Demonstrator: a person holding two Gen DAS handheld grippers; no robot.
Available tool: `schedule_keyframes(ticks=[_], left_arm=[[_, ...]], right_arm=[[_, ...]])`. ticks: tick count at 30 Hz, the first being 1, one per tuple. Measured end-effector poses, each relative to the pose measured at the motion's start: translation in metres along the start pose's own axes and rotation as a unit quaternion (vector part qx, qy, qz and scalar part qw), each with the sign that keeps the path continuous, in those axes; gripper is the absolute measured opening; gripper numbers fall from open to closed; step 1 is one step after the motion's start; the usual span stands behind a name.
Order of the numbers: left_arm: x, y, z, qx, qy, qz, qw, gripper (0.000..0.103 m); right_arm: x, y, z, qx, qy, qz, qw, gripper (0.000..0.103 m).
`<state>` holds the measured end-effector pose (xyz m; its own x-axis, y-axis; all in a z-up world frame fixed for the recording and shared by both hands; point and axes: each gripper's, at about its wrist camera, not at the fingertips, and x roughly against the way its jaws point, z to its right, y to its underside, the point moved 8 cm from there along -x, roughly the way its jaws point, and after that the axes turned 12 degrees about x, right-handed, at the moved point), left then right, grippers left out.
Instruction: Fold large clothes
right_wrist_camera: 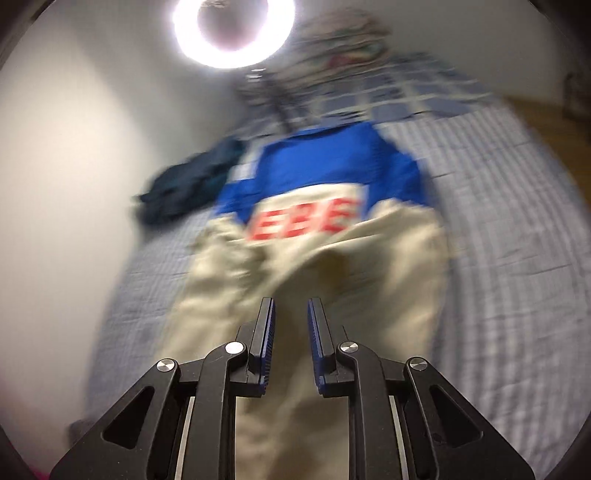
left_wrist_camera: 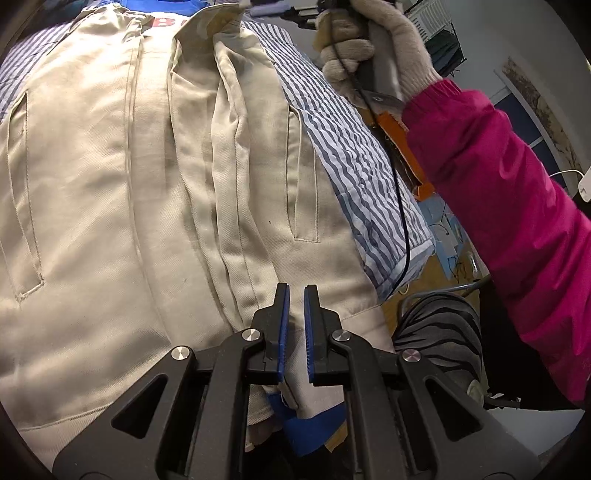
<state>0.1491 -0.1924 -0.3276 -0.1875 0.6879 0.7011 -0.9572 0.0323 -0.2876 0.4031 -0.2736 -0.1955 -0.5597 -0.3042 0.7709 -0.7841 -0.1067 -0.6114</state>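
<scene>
A beige jacket [left_wrist_camera: 110,166] with a blue top and red letters [right_wrist_camera: 314,266] lies spread on a bed with a striped sheet [left_wrist_camera: 332,110]. My left gripper [left_wrist_camera: 296,291] is at the jacket's near hem and is shut, with a fold of beige cloth pinched low between its pads. My right gripper [left_wrist_camera: 255,7], held by a gloved hand [left_wrist_camera: 369,44], is at the far edge, where a beige flap rises to its tips. In the blurred right wrist view the right gripper [right_wrist_camera: 291,306] has narrow jaws, with beige cloth in and under the gap.
A pink sleeve [left_wrist_camera: 498,184] crosses the right side. A dark garment [right_wrist_camera: 184,188] lies by the wall, beside the jacket's blue top. A checked blanket and heaped clothes [right_wrist_camera: 369,85] are at the bed's far end under a ring light [right_wrist_camera: 232,22]. The bed's edge drops to a cluttered floor [left_wrist_camera: 443,229].
</scene>
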Motion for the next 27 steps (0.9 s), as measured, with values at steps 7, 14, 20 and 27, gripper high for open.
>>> schedule_keyframes(ticks=[7,14,20,27], left_arm=[[-0.001,0.002,-0.002,-0.003,0.000,-0.001,1.0000,0.004],[0.001,0.004,-0.001,0.000,0.012,-0.003,0.9999,0.004],[0.000,0.003,-0.004,-0.004,0.015,-0.002,0.9999,0.004],[0.004,0.003,-0.006,-0.005,0.025,-0.002,0.9997,0.004]], right_arm=[[-0.045,-0.017,0.030,0.004,0.113,-0.047,0.993,0.017],[-0.042,-0.036,0.003,0.039,0.083,-0.049,0.995,0.001],[-0.058,-0.080,-0.048,0.103,0.064,-0.025,0.992,0.000],[-0.056,-0.059,-0.028,0.077,0.081,-0.048,0.993,0.021]])
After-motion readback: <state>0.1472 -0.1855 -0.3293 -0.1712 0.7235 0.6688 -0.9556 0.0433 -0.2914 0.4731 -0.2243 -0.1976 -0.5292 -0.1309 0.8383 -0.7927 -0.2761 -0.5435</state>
